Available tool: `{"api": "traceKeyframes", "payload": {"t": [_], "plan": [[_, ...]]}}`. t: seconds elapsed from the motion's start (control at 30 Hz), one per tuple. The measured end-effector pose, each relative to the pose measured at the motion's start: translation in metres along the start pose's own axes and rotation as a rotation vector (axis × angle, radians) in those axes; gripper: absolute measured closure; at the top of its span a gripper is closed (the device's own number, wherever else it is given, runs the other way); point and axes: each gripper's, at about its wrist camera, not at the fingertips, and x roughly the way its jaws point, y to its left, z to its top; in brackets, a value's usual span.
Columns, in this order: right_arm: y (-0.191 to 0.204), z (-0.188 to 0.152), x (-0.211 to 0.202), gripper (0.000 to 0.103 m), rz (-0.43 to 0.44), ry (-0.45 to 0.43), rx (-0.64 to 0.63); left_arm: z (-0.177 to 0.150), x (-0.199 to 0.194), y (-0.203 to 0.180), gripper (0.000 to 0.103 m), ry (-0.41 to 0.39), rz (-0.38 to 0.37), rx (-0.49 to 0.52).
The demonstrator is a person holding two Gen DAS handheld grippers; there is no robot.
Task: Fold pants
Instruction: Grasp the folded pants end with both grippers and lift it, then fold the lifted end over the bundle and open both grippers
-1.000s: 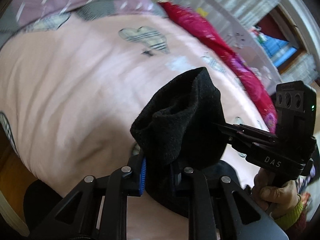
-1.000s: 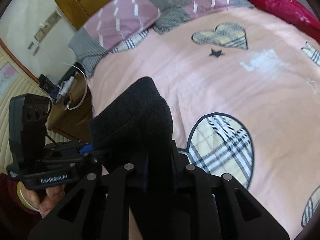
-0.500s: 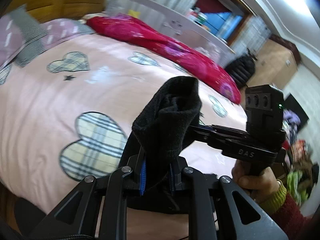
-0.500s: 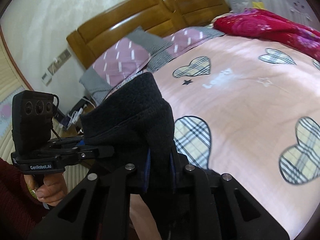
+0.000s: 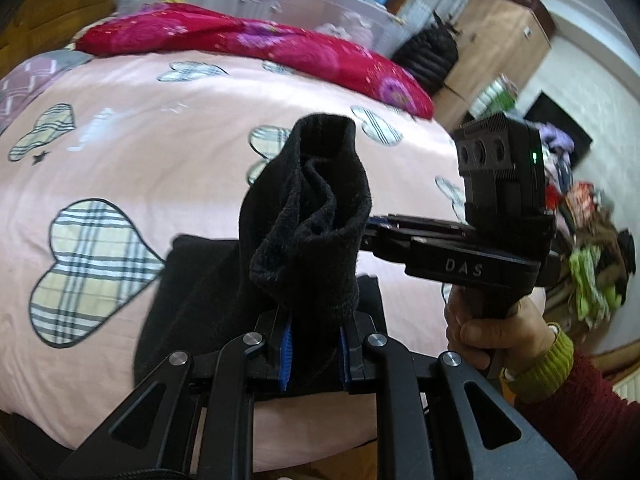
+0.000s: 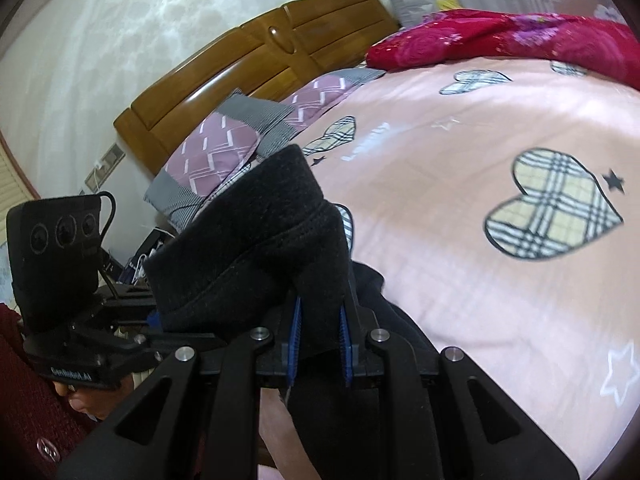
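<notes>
Fabric fills the middle of both views: black fleece pants point(image 5: 308, 220) held up off the pink bedspread with plaid hearts point(image 5: 132, 148), each end pinched in a tool.

The left wrist view shows the left tool point(image 5: 314, 354) with its blue-padded fingers point(image 5: 285, 352) pressed onto a bunched edge of the pants, which stands up ahead of it. The rest of the cloth trails down to the left of the tool and lies on the bedspread. Only this view shows the right tool point(image 5: 370, 226) from the side, reaching in from the right with its tips buried in the fabric, and the right hand point(image 5: 486, 320) wrapped round its handle, a green cuff at the wrist. Beyond it lie a red flowered quilt point(image 5: 256, 46) and a heap of clothes at the far right.

The right wrist view shows the right tool point(image 6: 319, 346) likewise clamped on a thick fold of the pants. To its left the left tool point(image 6: 154, 320) comes in sideways, its tips hidden under the cloth. Only here appear the wooden headboard point(image 6: 260, 52) and purple zigzag pillows point(image 6: 224, 148) ahead and left.

The left hand point(image 6: 86, 400) is mostly hidden below its tool. How the pants are folded cannot be made out.
</notes>
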Motion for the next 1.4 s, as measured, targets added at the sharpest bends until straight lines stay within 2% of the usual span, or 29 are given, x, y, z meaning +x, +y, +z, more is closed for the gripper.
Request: {"api": "traceKeyframes", "payload": {"t": [0.53, 0.7, 0.83, 0.87, 0.9, 0.97, 1.27, 1.4], "plan": [[-0.039, -0.054, -0.021, 0.085, -0.01, -0.061, 0.128, -0.028, 0.046, -0.035, 0.086, 0.129, -0.02, 0.124], [-0.053, -0.065, -0.023, 0.072, -0.053, -0.056, 0.182, -0.034, 0.061, -0.04, 0.084, 0.171, -0.026, 0.147], [-0.058, -0.074, -0.034, 0.069, -0.112, -0.06, 0.21, -0.038, 0.069, -0.049, 0.076, 0.189, -0.029, 0.195], [-0.058, -0.078, -0.037, 0.064, -0.133, -0.061, 0.216, -0.039, 0.071, -0.05, 0.071, 0.192, -0.032, 0.206], [-0.059, -0.081, -0.042, 0.052, -0.152, -0.066, 0.232, -0.04, 0.072, -0.052, 0.068, 0.192, -0.037, 0.217], [-0.062, -0.088, -0.05, 0.037, -0.196, -0.08, 0.261, -0.041, 0.071, -0.053, 0.053, 0.191, -0.06, 0.229], [-0.065, -0.111, -0.065, 0.035, -0.298, -0.095, 0.35, -0.04, 0.061, -0.047, 0.049, 0.206, -0.105, 0.21], [-0.063, -0.114, -0.071, 0.033, -0.382, -0.08, 0.356, -0.035, 0.052, -0.039, 0.046, 0.189, -0.124, 0.197]]}}
